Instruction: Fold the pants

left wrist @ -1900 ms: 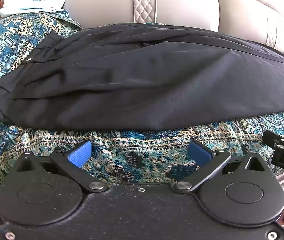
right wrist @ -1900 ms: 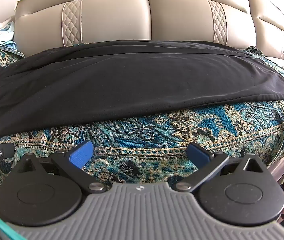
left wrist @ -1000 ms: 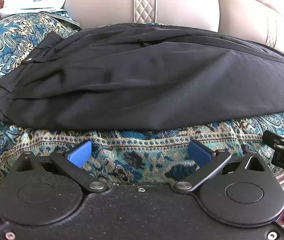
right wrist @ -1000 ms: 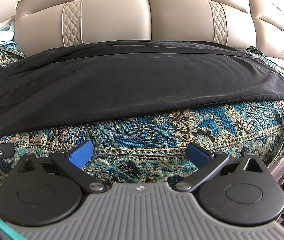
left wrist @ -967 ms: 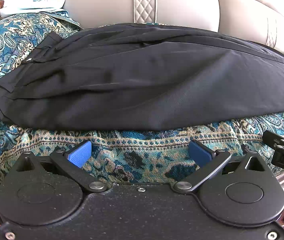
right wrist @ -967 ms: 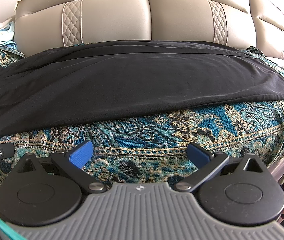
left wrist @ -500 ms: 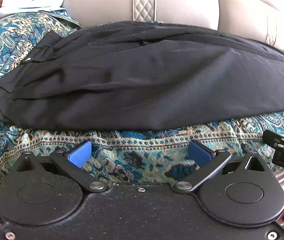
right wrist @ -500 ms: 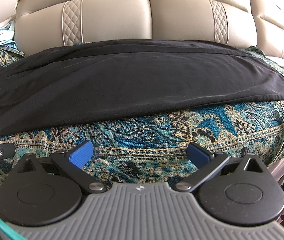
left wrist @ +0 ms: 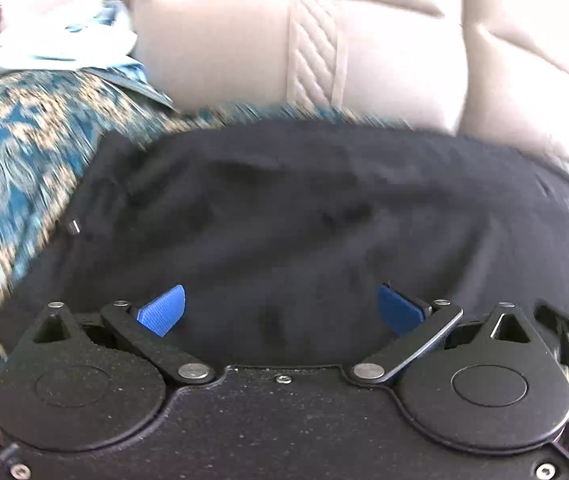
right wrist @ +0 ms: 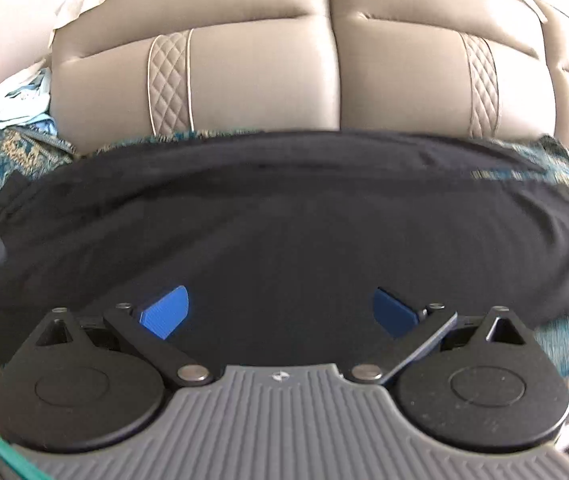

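Black pants (left wrist: 304,220) lie flat across patterned teal cover (left wrist: 16,168) on beige sofa (right wrist: 264,76), waist end toward left. Left gripper (left wrist: 280,310): fingers wide apart, blue pads (left wrist: 163,310) over near edge of pants, holding nothing; contact w/ cloth unclear, view blurred. Right gripper (right wrist: 280,310): same, wide apart, nothing between pads, low over near edge, pointing at sofa back. Light-blue cloth (right wrist: 8,100) far left.
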Tool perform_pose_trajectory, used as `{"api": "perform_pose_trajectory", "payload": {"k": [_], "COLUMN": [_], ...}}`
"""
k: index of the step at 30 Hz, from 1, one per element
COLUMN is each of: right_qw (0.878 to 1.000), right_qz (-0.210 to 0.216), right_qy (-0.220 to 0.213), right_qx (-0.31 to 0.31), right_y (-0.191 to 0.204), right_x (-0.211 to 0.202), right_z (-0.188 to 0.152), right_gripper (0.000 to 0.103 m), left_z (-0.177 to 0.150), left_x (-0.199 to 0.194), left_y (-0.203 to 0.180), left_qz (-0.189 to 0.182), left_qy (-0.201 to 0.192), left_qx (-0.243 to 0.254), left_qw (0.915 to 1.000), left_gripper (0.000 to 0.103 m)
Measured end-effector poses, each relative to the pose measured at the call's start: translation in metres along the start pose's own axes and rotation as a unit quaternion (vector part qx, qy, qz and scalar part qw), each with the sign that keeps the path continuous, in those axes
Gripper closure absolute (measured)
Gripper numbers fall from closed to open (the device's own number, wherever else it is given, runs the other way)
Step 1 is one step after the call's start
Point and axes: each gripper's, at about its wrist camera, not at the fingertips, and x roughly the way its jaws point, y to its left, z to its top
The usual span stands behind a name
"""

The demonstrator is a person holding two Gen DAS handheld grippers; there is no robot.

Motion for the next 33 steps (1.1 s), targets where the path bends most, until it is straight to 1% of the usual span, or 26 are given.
{"api": "perform_pose_trajectory", "payload": {"k": [3, 6, 9, 10, 12, 14, 16, 19, 21, 23, 24, 26, 28, 29, 30, 31, 32, 33], "right_qw": [1.0, 1.0, 1.0, 1.0, 1.0, 1.0, 0.999, 0.998, 0.997, 0.997, 0.996, 0.996, 0.996, 0.996, 0.996, 0.996, 0.996, 0.996], "right_qz": [0.009, 0.019, 0.024, 0.026, 0.025, 0.025, 0.024, 0.023, 0.022, 0.017, 0.015, 0.016, 0.02, 0.021, 0.022, 0.022, 0.021, 0.021], "right_qy": [-0.003, 0.002, 0.002, 0.003, -0.002, -0.011, -0.024, -0.043, -0.053, -0.058, -0.06, -0.062, -0.06, -0.059, -0.058, -0.058, -0.058, -0.056], "right_qx": [0.001, 0.004, 0.001, -0.002, -0.006, -0.013, -0.02, -0.032, -0.043, -0.055, -0.06, -0.064, -0.064, -0.064, -0.064, -0.065, -0.064, -0.063], "right_y": [0.001, 0.006, 0.015, 0.017, 0.024, 0.029, 0.033, 0.037, 0.04, 0.044, 0.045, 0.046, 0.048, 0.048, 0.049, 0.05, 0.05, 0.051], "right_x": [0.021, 0.044, 0.065, 0.07, 0.08, 0.085, 0.087, 0.09, 0.09, 0.09, 0.09, 0.089, 0.09, 0.09, 0.091, 0.091, 0.091, 0.092], "right_z": [0.025, 0.047, 0.055, 0.054, 0.052, 0.049, 0.045, 0.041, 0.039, 0.038, 0.037, 0.037, 0.037, 0.037, 0.037, 0.038, 0.038, 0.039], "right_gripper": [0.0, 0.0, 0.0, 0.0, 0.0, 0.0, 0.0, 0.0, 0.0, 0.0, 0.0, 0.0, 0.0, 0.0, 0.0, 0.0, 0.0, 0.0], "left_z": [0.051, 0.094, 0.122, 0.132, 0.142, 0.151, 0.157, 0.159, 0.159, 0.16, 0.16, 0.162, 0.162, 0.161, 0.159, 0.158, 0.158, 0.157], "left_x": [0.032, 0.073, 0.11, 0.124, 0.149, 0.176, 0.204, 0.238, 0.256, 0.268, 0.274, 0.284, 0.289, 0.288, 0.286, 0.283, 0.278, 0.273], "left_y": [0.024, 0.043, 0.064, 0.072, 0.089, 0.102, 0.113, 0.123, 0.127, 0.126, 0.127, 0.128, 0.127, 0.126, 0.126, 0.125, 0.125, 0.124], "left_qz": [0.02, 0.047, 0.068, 0.076, 0.078, 0.089, 0.111, 0.137, 0.165, 0.188, 0.196, 0.224, 0.231, 0.232, 0.233, 0.242, 0.253, 0.249], "left_qy": [0.002, 0.028, 0.037, 0.035, 0.029, 0.034, 0.047, 0.059, 0.059, 0.056, 0.059, 0.063, 0.067, 0.064, 0.061, 0.058, 0.055, 0.053], "left_qx": [-0.04, -0.089, -0.153, -0.184, -0.227, -0.273, -0.313, -0.346, -0.363, -0.367, -0.369, -0.367, -0.366, -0.369, -0.374, -0.377, -0.373, -0.37], "left_qw": [0.999, 0.9945, 0.9852, 0.9793, 0.9704, 0.9573, 0.9421, 0.9262, 0.9153, 0.9094, 0.9066, 0.9007, 0.8991, 0.8976, 0.8955, 0.892, 0.891, 0.8936], "left_gripper": [0.0, 0.0, 0.0, 0.0, 0.0, 0.0, 0.0, 0.0, 0.0, 0.0, 0.0, 0.0, 0.001, 0.003, 0.016, 0.029, 0.058, 0.074]}}
